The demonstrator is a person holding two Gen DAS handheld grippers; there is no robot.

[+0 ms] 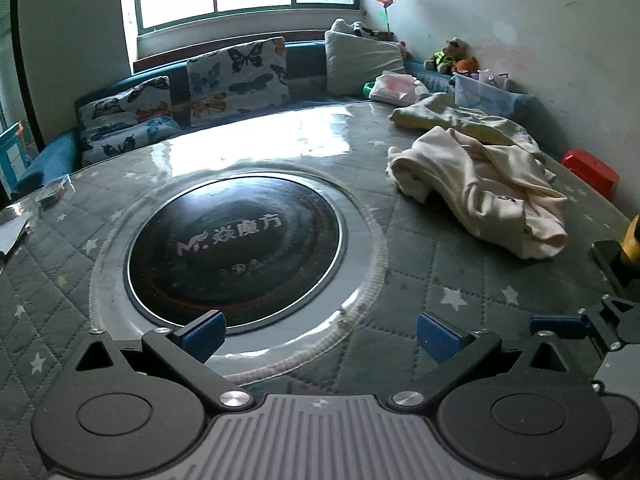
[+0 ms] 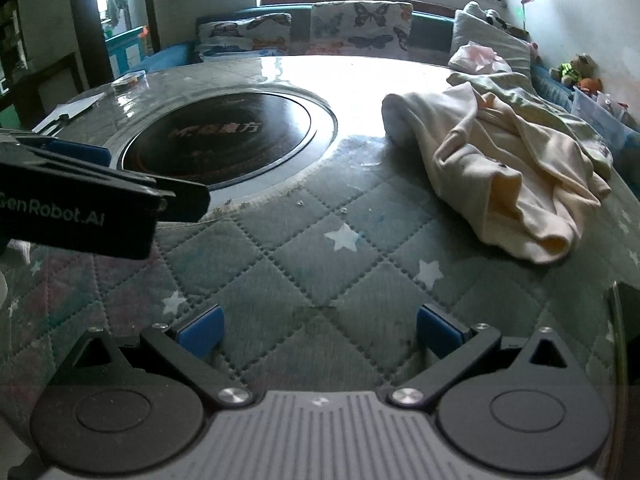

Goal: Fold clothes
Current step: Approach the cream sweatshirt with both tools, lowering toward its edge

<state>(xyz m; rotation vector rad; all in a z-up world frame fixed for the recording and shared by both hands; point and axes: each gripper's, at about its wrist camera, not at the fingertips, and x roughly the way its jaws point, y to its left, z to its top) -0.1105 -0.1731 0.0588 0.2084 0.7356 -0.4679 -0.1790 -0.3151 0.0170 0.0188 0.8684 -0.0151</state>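
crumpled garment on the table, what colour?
Cream crumpled cotton garment; clearest in the right wrist view.

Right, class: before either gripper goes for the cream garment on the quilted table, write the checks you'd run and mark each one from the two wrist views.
1. Left gripper open, holding nothing: ok.
2. Right gripper open, holding nothing: ok.
3. Crumpled cream cotton garment in view of both cameras: ok.
4. Garment lying flat, ready to fold: not ok, it is bunched in a heap.
5. Garment free of the pale yellow-green cloth behind it: cannot tell, they seem to touch.
6. Bare green star-print quilted table cover in front of the garment for spreading it out: ok.
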